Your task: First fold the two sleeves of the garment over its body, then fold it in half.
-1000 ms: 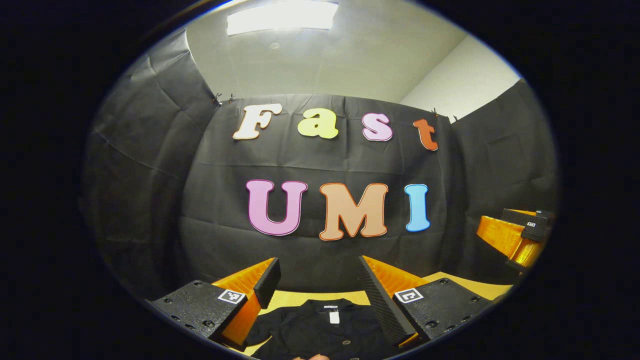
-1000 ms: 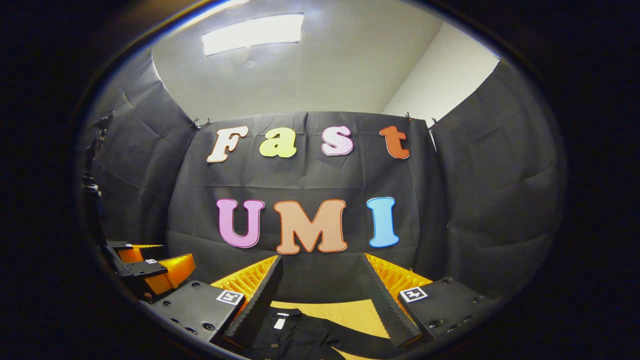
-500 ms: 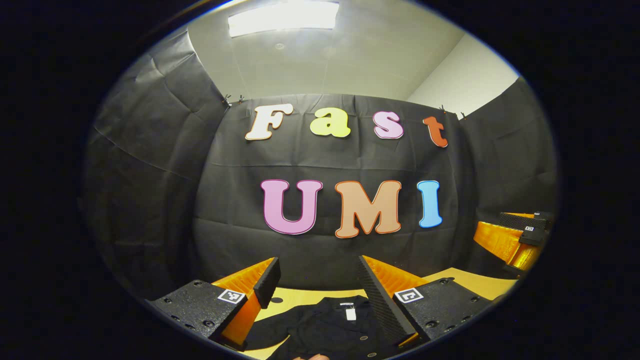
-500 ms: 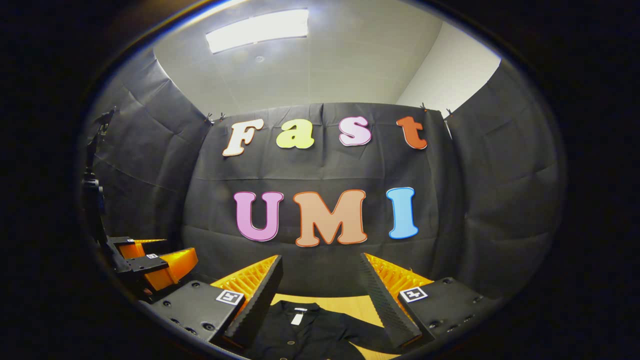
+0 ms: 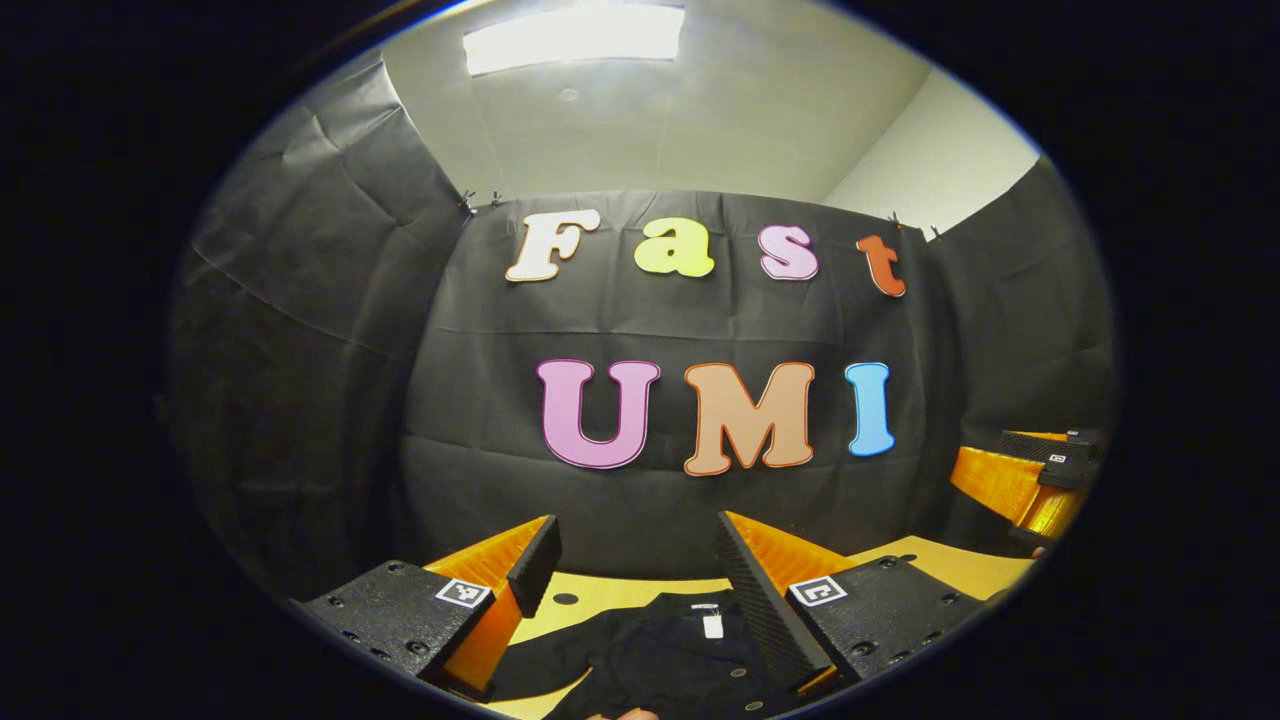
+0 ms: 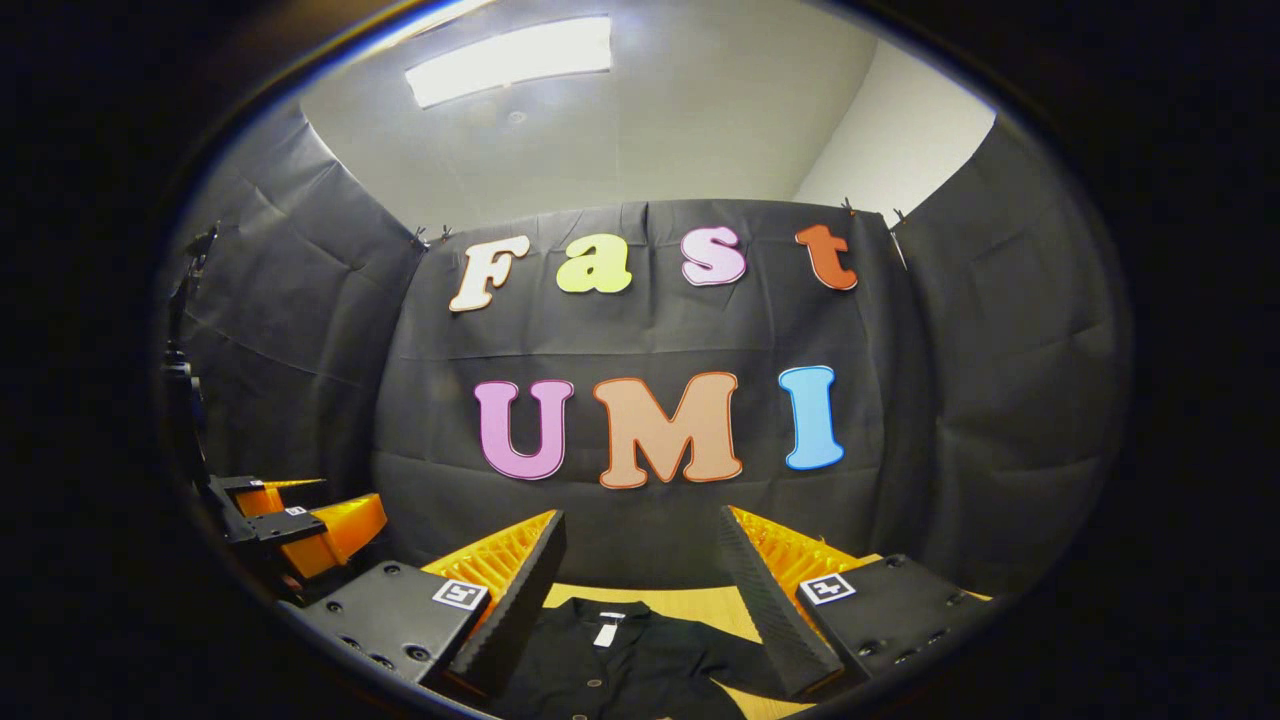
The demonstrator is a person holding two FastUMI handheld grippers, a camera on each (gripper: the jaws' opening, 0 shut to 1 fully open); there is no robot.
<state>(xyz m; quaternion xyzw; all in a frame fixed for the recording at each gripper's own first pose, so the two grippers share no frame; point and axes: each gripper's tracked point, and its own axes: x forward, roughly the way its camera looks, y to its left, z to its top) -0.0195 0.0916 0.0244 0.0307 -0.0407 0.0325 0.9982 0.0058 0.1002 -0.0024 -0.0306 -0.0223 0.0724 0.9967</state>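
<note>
1. In the left gripper view, you are holding the left gripper (image 5: 633,560) above the table (image 5: 600,592) at the bottom of the frame, its jaws standing wide apart and gripping nothing.
2. Between those two fingers, low in the centre, the black garment (image 5: 655,660) is lying on the wooden top, its collar with a small white tag (image 5: 712,625) pointing towards the far wall.
3. One sleeve (image 5: 535,668) is stretching out towards the lower left, passing under the left finger without touching it, as far as you can tell.
4. At the right edge of that frame, the right gripper (image 5: 1040,475) is hovering well apart from the cloth.
5. In the right gripper view, the left gripper (image 6: 300,525) is showing at the lower left edge, clear of the fabric.
6. At the bottom centre you are keeping the right gripper (image 6: 640,565) spread wide, with nothing between its fingers.
7. Below that gap the garment (image 6: 610,670) is lying flat, collar tag (image 6: 606,632) uppermost in the frame, with a sleeve (image 6: 745,662) reaching towards the lower right beneath the right finger.
</note>
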